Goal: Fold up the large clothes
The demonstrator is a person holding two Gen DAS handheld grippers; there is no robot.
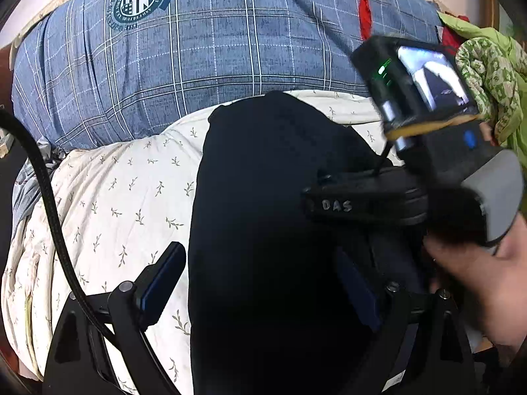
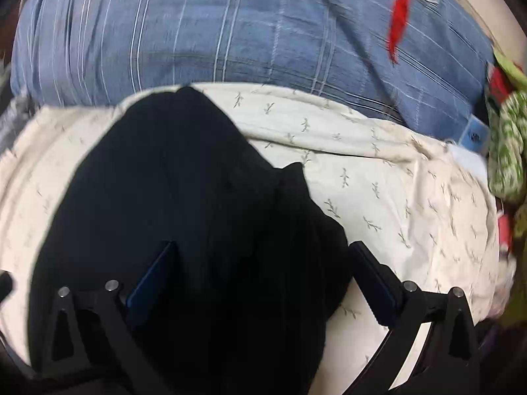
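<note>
A black garment [image 1: 263,197] lies folded lengthwise on a cream quilt with a leaf print [image 1: 125,204]. My left gripper [image 1: 260,250] hovers open over its near end. The left fingertip [image 1: 171,260] stands over the quilt beside the cloth, and the right fingertip [image 1: 352,276] over the black fabric. My right gripper [image 2: 263,244] is open wide above the same black garment [image 2: 184,197]; one finger [image 2: 154,276] is over the cloth and the other finger [image 2: 372,279] at its right edge. Neither gripper pinches cloth. The right tool's body [image 1: 362,204] and the hand on it [image 1: 477,283] fill the right of the left wrist view.
A blue plaid cover with a round crest [image 1: 138,3] lies behind the quilt. A red strip [image 2: 400,23] crosses it. Green patterned clothes [image 1: 487,75] are heaped at the far right. A black cable [image 1: 42,177] curves down the left side.
</note>
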